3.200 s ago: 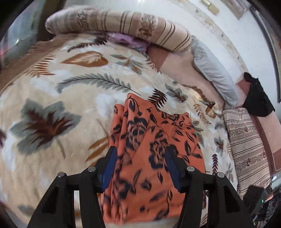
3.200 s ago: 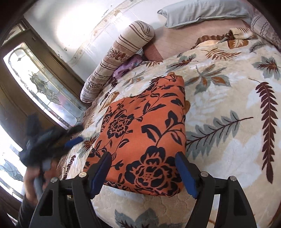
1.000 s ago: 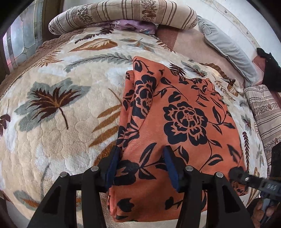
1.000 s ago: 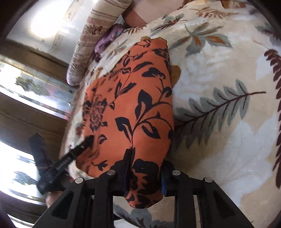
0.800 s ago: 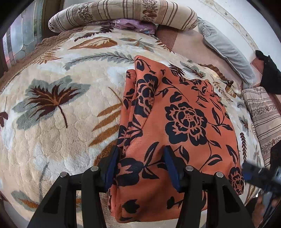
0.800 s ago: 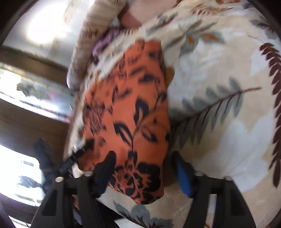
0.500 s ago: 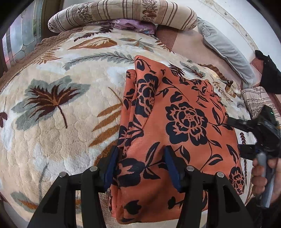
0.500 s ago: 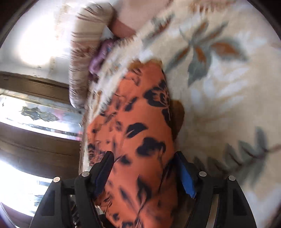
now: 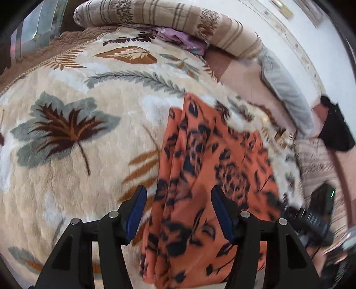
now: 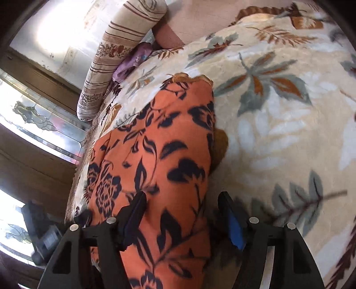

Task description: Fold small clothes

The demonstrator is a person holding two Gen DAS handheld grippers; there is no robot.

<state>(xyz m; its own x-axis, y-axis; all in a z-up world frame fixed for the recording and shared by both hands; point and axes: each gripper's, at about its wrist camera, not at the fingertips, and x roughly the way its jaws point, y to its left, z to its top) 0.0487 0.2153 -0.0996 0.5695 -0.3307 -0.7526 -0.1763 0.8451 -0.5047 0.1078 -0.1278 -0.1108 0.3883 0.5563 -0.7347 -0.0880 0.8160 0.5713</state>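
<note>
An orange garment with dark floral print [image 9: 207, 177] lies folded on a cream leaf-patterned blanket [image 9: 66, 137]. My left gripper [image 9: 180, 211] is open, its blue-padded jaws standing apart over the garment's near left edge. In the right wrist view the same garment [image 10: 160, 160] runs lengthwise up the bed. My right gripper [image 10: 182, 215] is open, its jaws straddling the garment's near right edge. The right gripper also shows blurred in the left wrist view [image 9: 309, 220], and the left gripper shows in the right wrist view [image 10: 42, 233].
A striped bolster [image 9: 169, 20] and purple cloth [image 9: 178, 40] lie at the bed's head, with a grey pillow [image 9: 287, 91] and a black item [image 9: 336, 131] to the right. A window with patterned glass [image 10: 35, 120] is on the left.
The right gripper, shut on the garment's near edge a second ago, has opened and shifted along that edge. The left gripper has pulled back a little; the garment looks narrower and bunched.
</note>
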